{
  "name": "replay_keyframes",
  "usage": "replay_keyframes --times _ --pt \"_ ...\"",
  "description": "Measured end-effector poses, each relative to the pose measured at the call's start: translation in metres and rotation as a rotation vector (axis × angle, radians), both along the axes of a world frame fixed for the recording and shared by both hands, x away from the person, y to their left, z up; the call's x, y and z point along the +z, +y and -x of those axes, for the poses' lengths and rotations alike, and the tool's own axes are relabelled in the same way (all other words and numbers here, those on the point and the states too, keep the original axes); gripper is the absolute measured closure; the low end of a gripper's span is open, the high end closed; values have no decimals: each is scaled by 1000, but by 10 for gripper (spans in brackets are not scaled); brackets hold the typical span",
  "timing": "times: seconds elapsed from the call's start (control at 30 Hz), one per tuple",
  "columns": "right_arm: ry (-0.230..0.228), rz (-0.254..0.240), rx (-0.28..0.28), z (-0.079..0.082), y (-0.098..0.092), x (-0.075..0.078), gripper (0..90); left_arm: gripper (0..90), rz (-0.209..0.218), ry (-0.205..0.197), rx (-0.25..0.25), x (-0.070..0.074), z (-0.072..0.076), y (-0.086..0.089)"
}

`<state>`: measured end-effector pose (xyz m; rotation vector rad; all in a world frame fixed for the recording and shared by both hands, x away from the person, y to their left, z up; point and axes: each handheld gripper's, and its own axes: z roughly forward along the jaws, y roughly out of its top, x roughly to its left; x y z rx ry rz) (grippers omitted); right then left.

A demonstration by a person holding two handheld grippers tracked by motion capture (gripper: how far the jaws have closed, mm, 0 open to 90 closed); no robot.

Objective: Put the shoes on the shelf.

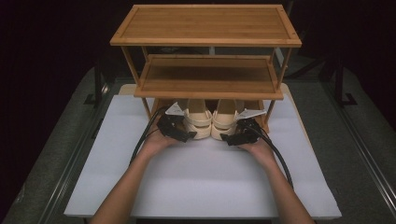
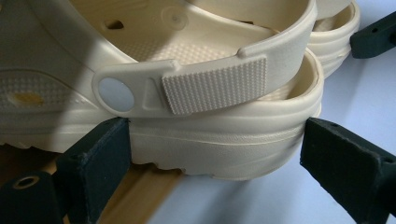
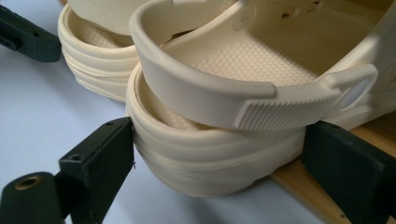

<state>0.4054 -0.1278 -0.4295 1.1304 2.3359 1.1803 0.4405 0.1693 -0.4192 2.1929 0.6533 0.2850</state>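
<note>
Under the rack's [image 1: 208, 88] lowest shelf, both open-jawed grippers, left [image 1: 186, 135] and right [image 1: 231, 138], are straddling the clogs' [image 1: 209, 122] heels, risking slips from shallow grips.

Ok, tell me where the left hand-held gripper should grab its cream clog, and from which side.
Grip the heel end of the left clog, across the sole wall just below the heel strap, coming in from the open table side. The heel juts out from under the bamboo rack while the toe is tucked beneath it, and the left hand-held gripper already has its jaws either side of that rounded heel.
</note>
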Motion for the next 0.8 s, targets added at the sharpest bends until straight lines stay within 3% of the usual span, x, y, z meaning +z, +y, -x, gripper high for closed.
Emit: replay_keyframes --times 0.23,0.57,0.8 --pt "-14 9 -25 -14 4 0 80 77 -7 29 0 -6 -15 1" --pt "-6 33 -35 -19 6 1 71 71 13 64 26 -9 -17 3" --pt "-13 46 -52 -13 4 4 71 73 -50 76 39 -6 -12 5"
